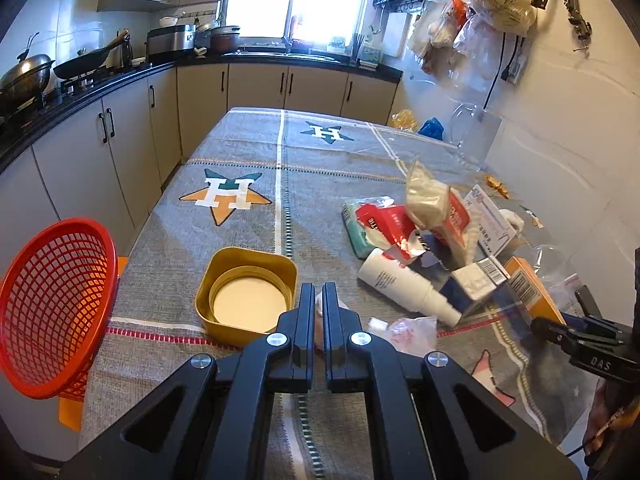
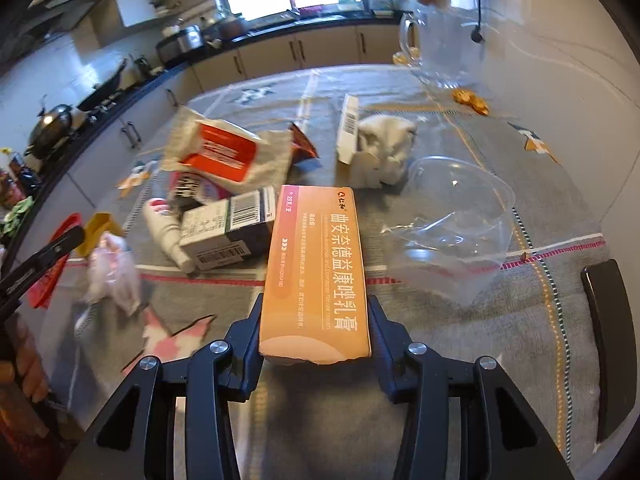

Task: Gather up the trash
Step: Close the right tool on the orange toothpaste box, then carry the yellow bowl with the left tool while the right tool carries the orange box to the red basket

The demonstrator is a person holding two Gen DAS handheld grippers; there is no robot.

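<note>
My right gripper (image 2: 315, 304) is shut on a long orange medicine box (image 2: 316, 268), its fingers pressed to the box's two long sides near the front of the table. In the left wrist view that box (image 1: 528, 284) and the right gripper (image 1: 560, 328) sit at the right edge. My left gripper (image 1: 319, 300) is shut, with a bit of pinkish crumpled plastic wrapper (image 1: 412, 328) showing in the slit between its fingers; the rest of the wrapper (image 2: 112, 268) spreads beside the fingers. A red mesh basket (image 1: 56, 308) tilts at the table's left edge.
Mid-table lies a pile: white spray bottle (image 1: 404, 284), grey barcode box (image 2: 228, 232), red-and-white packets (image 2: 224, 152), a white box (image 2: 347, 128), crumpled tissue (image 2: 388, 148). A yellow lid (image 1: 248, 292), clear plastic cup (image 2: 460, 208), glass pitcher (image 2: 444, 44) and dark chair back (image 2: 608, 344) are around it.
</note>
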